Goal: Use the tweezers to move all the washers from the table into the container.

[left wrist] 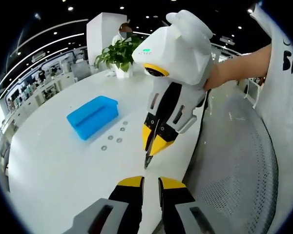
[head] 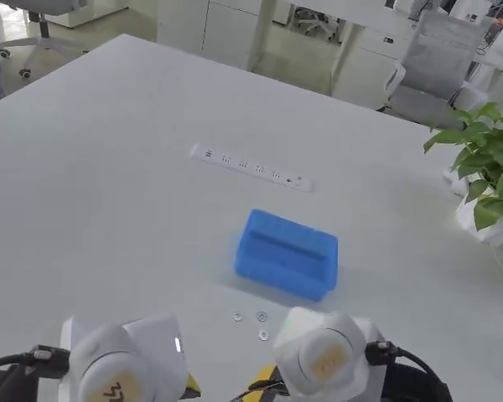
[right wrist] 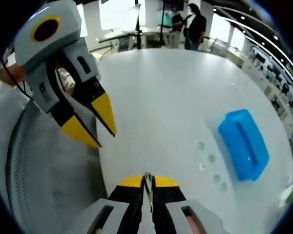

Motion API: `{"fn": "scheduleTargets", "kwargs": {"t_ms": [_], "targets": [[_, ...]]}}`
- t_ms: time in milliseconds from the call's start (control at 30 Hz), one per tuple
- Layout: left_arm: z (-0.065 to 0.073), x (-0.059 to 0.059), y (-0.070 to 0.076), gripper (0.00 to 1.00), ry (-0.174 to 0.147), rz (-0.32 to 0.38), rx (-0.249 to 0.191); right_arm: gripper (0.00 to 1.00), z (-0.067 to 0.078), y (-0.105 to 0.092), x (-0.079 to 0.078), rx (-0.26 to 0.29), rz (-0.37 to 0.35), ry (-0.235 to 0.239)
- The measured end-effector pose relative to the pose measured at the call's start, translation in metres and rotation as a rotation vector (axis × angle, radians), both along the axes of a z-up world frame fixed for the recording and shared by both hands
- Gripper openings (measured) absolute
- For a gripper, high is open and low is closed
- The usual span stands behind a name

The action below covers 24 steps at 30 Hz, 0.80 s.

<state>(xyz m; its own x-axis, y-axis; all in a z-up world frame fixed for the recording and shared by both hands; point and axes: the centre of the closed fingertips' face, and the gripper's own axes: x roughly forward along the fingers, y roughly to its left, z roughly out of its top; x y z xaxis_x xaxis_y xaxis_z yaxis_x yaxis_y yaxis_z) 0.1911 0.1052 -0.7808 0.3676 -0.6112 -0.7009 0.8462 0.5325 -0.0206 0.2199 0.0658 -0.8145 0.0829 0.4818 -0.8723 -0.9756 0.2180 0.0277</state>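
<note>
Our right gripper (left wrist: 155,144) has its jaws pressed together on the tweezers (left wrist: 147,161). The thin dark tips stick out past the yellow jaw ends and point down toward the table (head: 109,167). In the right gripper view the tool runs straight up the slot between the jaws, so we judge it is clamped along the gripper's own line to serve as a finer pair of fingers. Whether the tweezer tips themselves are apart, we cannot tell. Our left gripper (right wrist: 107,140) hangs beside it over the near table edge, jaws spread with nothing between them, likely kept free to steady the tool. The washers (left wrist: 119,140) lie flat in a loose cluster on the table just in front of the blue container (left wrist: 93,116), near its wall but apart from it, and well ahead of the tweezer tips. None is gripped, so we take the task as barely begun. The short gap between cluster and container should keep each carry brief, though such thin, flat pieces may slip when pinched at the edge.
</note>
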Motion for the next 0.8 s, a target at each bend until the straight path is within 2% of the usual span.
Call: {"fn": "scheduleTargets", "kwargs": {"t_ms": [100, 200, 267, 433, 500, 633, 733, 767, 800], "targets": [[-0.004, -0.001, 0.002, 0.09, 0.007, 0.004, 0.005, 0.02, -0.001, 0.0, 0.002, -0.012, 0.001, 0.027], [-0.005, -0.001, 0.003, 0.08, 0.006, 0.013, 0.005, 0.02, -0.002, 0.001, 0.01, -0.01, -0.008, 0.03], [-0.005, -0.001, 0.004, 0.08, 0.011, 0.025, -0.007, 0.02, 0.0, 0.009, 0.012, 0.028, -0.048, 0.055], [-0.005, -0.003, 0.01, 0.08, 0.012, 0.05, -0.007, 0.02, -0.001, 0.019, 0.015, 0.064, -0.071, 0.017], [-0.005, -0.004, 0.013, 0.08, 0.013, 0.06, -0.009, 0.02, -0.001, 0.022, 0.014, 0.091, -0.08, -0.006], [-0.006, -0.006, 0.018, 0.09, 0.016, 0.089, -0.01, 0.02, -0.001, 0.024, 0.018, 0.171, -0.148, -0.04], [-0.007, -0.01, 0.019, 0.11, 0.025, 0.107, -0.009, 0.01, 0.0, 0.027, 0.017, 0.245, -0.222, 0.003], [-0.007, -0.011, 0.019, 0.11, 0.025, 0.112, -0.01, 0.01, 0.0, 0.026, 0.019, 0.254, -0.253, 0.002], [-0.006, -0.011, 0.02, 0.11, 0.025, 0.12, -0.013, 0.01, 0.0, 0.024, 0.02, 0.248, -0.239, -0.011]]}}
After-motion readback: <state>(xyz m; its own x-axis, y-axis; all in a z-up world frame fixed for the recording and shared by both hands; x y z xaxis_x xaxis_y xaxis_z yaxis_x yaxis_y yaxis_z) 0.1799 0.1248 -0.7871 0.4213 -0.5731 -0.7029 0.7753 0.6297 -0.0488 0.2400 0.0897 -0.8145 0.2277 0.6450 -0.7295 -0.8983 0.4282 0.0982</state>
